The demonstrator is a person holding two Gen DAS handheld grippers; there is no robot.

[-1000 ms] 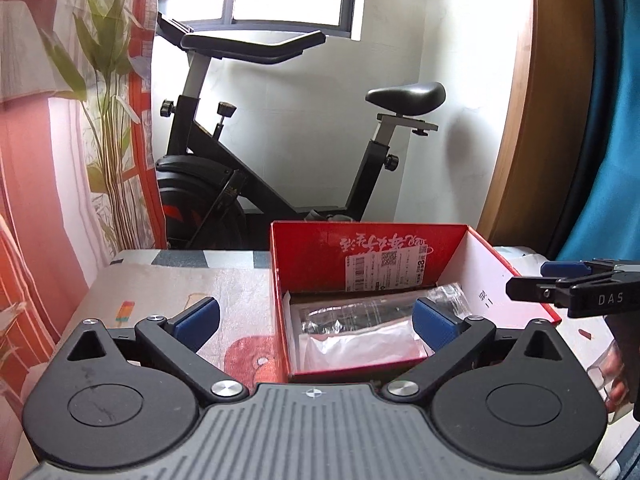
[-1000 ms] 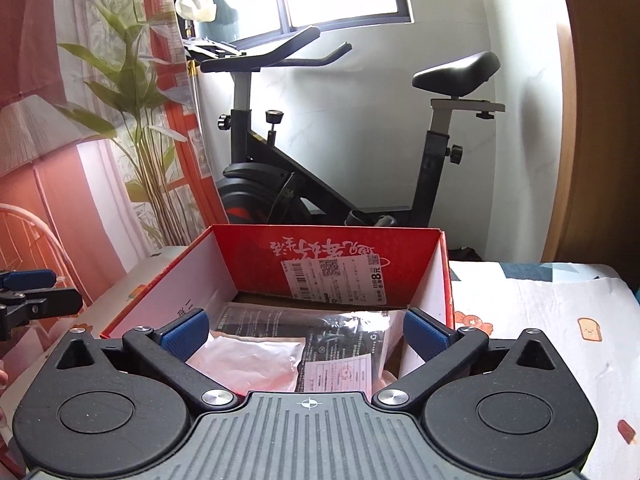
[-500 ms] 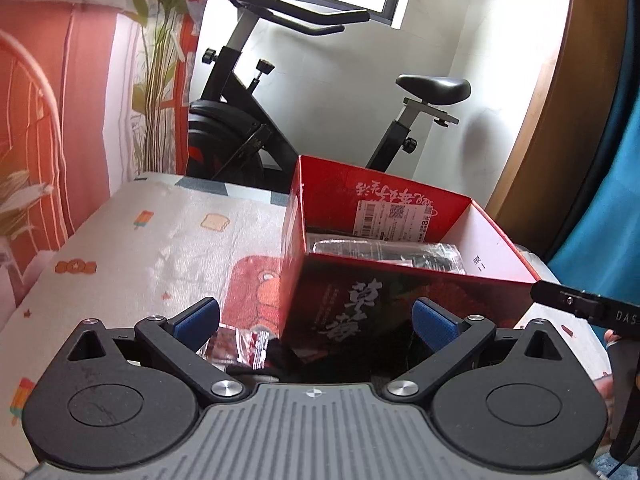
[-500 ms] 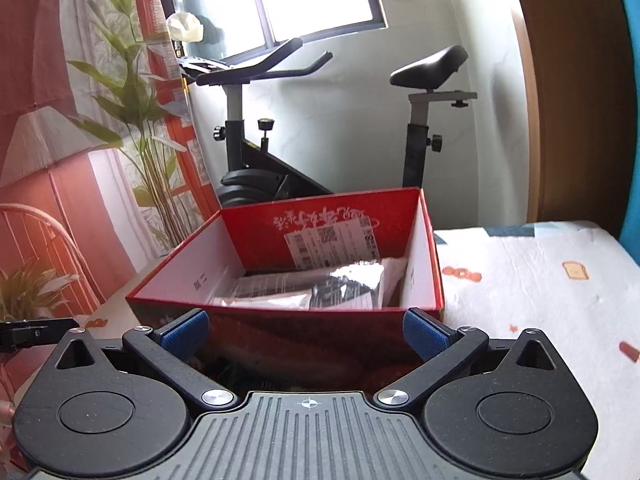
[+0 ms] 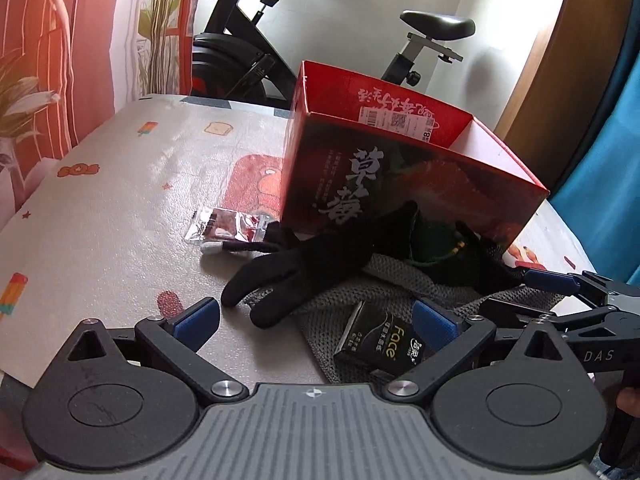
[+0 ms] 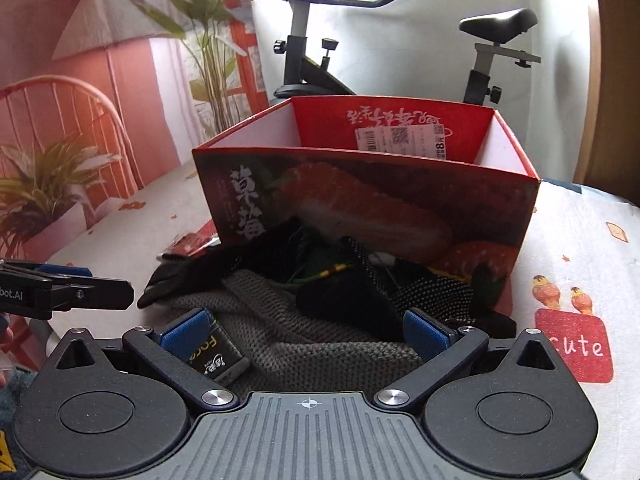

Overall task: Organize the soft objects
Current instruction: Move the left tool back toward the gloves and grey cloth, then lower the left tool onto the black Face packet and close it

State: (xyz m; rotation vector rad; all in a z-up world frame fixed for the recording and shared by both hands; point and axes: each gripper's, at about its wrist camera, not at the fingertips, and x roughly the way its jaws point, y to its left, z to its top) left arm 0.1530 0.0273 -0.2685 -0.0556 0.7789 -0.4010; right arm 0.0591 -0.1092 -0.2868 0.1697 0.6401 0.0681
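Note:
A red cardboard box (image 5: pixel 420 184) (image 6: pixel 372 200) stands open on the table. In front of it lies a pile of soft things: a black glove (image 5: pixel 312 264) (image 6: pixel 200 276), a grey knitted cloth (image 5: pixel 384 292) (image 6: pixel 304 336), a dotted black glove (image 6: pixel 436 296) and a black tissue pack (image 5: pixel 380 344) (image 6: pixel 218 356). My left gripper (image 5: pixel 316 316) is open and empty, low over the pile's left part. My right gripper (image 6: pixel 304 332) is open and empty over the grey cloth; it also shows in the left wrist view (image 5: pixel 568 296).
A small clear packet with red contents (image 5: pixel 228 226) lies left of the box. The table has a printed cloth (image 5: pixel 120 184). An exercise bike (image 6: pixel 320 56) stands behind the table, a plant and a red curtain (image 6: pixel 100 92) at the left.
Both grippers have dropped and pulled back from above the box's inside to table level in front of it. The soft pile has come into view. Jaws stayed open.

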